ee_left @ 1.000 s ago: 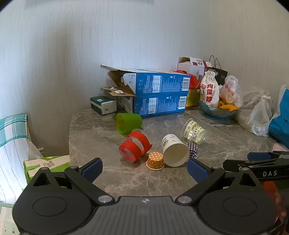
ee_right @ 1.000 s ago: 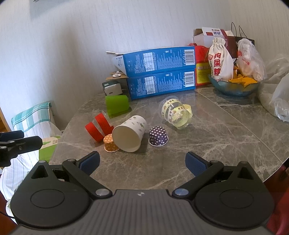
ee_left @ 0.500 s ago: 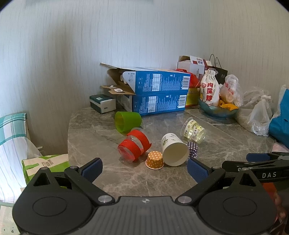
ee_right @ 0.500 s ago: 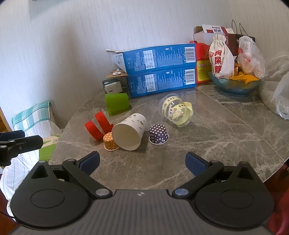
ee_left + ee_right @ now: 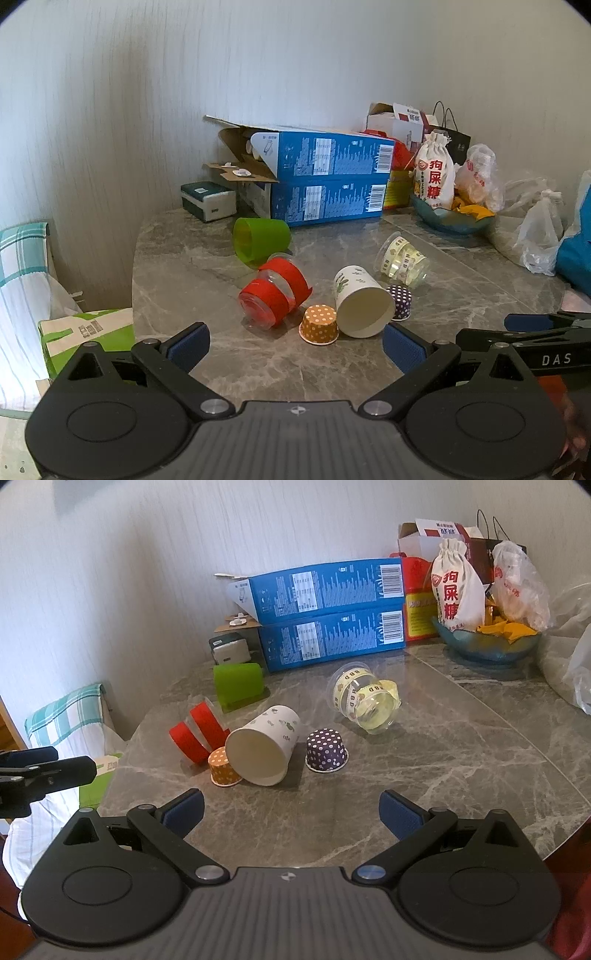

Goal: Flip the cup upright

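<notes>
Fingers (image 5: 400,814) spread; four cups (image 5: 264,744) lie sideways, perhaps two upside-down.

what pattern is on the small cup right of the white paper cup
Purple with white polka dots, clearest in the right wrist view.

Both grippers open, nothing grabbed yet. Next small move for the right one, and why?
Probably ease the right gripper forward toward the white paper cup lying on its side on the grey marble table. Its open mouth faces the camera nearest the fingers, which are spread with nothing between them. The small orange dotted cup sits against its left, so approach from the right.
</notes>
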Action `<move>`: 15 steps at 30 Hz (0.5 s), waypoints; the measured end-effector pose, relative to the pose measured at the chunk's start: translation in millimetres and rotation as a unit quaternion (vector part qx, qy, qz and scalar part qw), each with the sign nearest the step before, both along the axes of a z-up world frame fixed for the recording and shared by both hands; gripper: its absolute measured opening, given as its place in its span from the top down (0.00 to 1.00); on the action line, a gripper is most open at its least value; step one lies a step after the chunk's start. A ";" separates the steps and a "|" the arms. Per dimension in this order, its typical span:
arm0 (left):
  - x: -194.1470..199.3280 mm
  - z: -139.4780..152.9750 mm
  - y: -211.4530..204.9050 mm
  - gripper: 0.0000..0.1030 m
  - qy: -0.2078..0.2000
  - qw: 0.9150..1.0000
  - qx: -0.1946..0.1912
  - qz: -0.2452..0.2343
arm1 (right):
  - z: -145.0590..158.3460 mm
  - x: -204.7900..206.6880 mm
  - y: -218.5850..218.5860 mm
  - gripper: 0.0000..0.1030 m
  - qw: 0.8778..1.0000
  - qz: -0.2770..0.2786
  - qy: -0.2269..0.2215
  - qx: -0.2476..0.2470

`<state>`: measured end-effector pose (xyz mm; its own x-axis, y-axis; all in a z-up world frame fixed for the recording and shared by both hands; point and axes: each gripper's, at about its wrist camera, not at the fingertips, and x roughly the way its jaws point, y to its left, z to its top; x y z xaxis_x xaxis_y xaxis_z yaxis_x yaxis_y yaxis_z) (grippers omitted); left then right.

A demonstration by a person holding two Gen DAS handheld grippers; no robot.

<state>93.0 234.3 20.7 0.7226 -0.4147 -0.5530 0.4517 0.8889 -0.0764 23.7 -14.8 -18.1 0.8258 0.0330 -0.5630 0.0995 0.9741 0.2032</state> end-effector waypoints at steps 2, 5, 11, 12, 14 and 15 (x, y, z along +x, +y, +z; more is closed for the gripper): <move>4.2 -1.3 -0.7 0.02 0.003 1.000 0.000 0.001 | 0.0 2.4 -0.6 0.01 1.000 0.000 0.000 -0.001; 9.4 -5.1 -1.9 0.02 0.008 1.000 0.000 0.001 | -0.8 5.9 -1.9 0.01 1.000 0.001 0.002 0.000; 19.8 -10.9 -6.2 0.02 0.012 1.000 0.003 -0.004 | -3.0 15.9 -5.6 0.01 1.000 0.000 0.013 0.001; 22.0 -11.0 -5.9 0.02 0.010 1.000 0.002 -0.004 | -1.9 17.9 -6.3 0.01 1.000 0.000 0.015 0.002; 26.9 -9.6 -5.7 0.02 0.008 1.000 0.002 -0.003 | 2.2 21.7 -6.9 0.01 1.000 -0.001 0.016 -0.001; 31.2 -8.5 -6.1 0.02 0.006 1.000 0.003 -0.004 | 4.8 22.9 -7.1 0.01 1.000 -0.002 0.014 -0.004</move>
